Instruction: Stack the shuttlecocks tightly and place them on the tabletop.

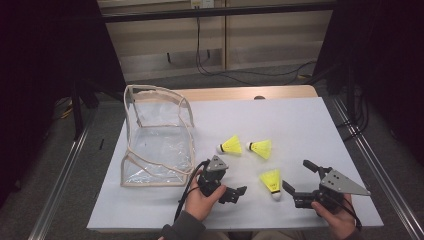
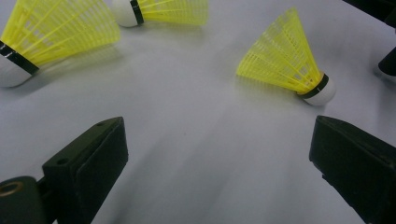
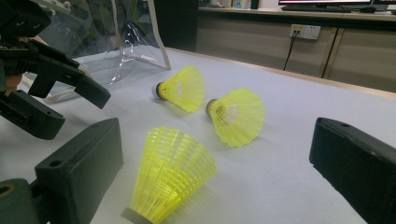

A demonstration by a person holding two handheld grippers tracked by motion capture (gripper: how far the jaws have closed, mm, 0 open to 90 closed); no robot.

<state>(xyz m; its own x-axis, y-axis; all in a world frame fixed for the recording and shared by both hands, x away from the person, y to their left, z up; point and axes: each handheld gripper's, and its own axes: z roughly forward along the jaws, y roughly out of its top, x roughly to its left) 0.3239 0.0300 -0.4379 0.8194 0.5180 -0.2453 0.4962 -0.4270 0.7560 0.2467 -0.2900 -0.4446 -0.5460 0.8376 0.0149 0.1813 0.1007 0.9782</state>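
With both tongs apart, I'd ease my right gripper (image 1: 296,185) squarely around the nearest shuttlecock (image 1: 271,181), pinching its cork, left gripper (image 1: 226,188) clear

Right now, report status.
Left tool open, empty. Right tool open around nearest shuttlecock, not touching. Clear bag stands left. Nothing in the way.

A clear plastic bag (image 1: 157,145) with pale trim stands open on the white tabletop (image 1: 300,130), at its left side. Beyond the tabletop, black cables (image 1: 235,70) trail over the floor before a pale wall, perhaps wooden panelling.
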